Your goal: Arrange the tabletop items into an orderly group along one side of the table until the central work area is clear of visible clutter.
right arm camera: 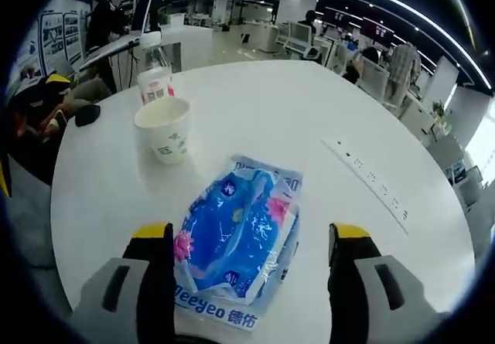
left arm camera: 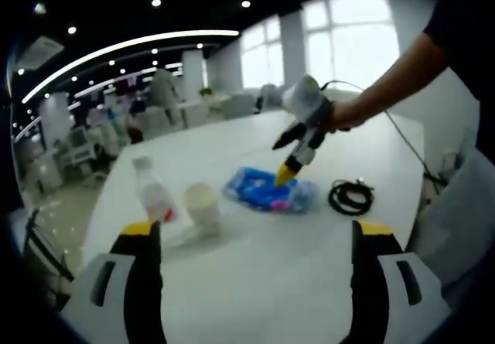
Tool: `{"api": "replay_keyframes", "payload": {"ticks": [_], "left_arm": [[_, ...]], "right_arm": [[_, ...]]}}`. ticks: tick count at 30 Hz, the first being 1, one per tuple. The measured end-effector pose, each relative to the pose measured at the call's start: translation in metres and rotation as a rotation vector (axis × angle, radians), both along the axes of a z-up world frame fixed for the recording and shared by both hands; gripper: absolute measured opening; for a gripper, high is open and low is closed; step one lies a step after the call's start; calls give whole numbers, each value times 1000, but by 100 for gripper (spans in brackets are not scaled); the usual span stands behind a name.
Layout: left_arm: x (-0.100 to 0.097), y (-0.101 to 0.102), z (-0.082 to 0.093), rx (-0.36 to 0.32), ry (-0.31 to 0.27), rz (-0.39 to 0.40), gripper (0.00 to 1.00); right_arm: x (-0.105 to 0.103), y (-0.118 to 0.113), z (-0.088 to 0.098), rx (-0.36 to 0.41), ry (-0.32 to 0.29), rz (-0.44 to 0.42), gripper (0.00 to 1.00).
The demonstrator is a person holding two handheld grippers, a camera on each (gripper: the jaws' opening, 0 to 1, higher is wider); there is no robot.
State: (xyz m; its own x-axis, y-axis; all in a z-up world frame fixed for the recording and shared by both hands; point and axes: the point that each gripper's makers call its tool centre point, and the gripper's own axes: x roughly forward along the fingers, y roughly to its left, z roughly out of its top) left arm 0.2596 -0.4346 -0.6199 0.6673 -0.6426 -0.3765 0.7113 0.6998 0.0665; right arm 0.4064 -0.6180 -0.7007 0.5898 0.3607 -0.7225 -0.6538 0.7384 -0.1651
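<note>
Left view far across table [left arm camera: 255,282], right view close above shared blue packet [right arm camera: 236,240]

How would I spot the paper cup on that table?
Start at the white table, then find the blue wipes packet. Beyond it the cream paper cup stands open-topped beside a clear bottle, which is taller, capped and red-labelled.

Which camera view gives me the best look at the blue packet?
The right gripper view: the blue packet lies close, large, between that open claw's tips, its print readable. The left gripper view shows it small and farther off, with the right claw over it.
</note>
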Motion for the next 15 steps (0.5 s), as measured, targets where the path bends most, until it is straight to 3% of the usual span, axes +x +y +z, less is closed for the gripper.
{"api": "replay_keyframes", "payload": {"ticks": [9,15], "left_arm": [[0,-1,-2,7,9,-4,100],[0,0,-2,12,10,-4,100]], "right_arm": [[4,1,-8,25,32,-13,64],[3,9,-13,13,44,16,47]]}}
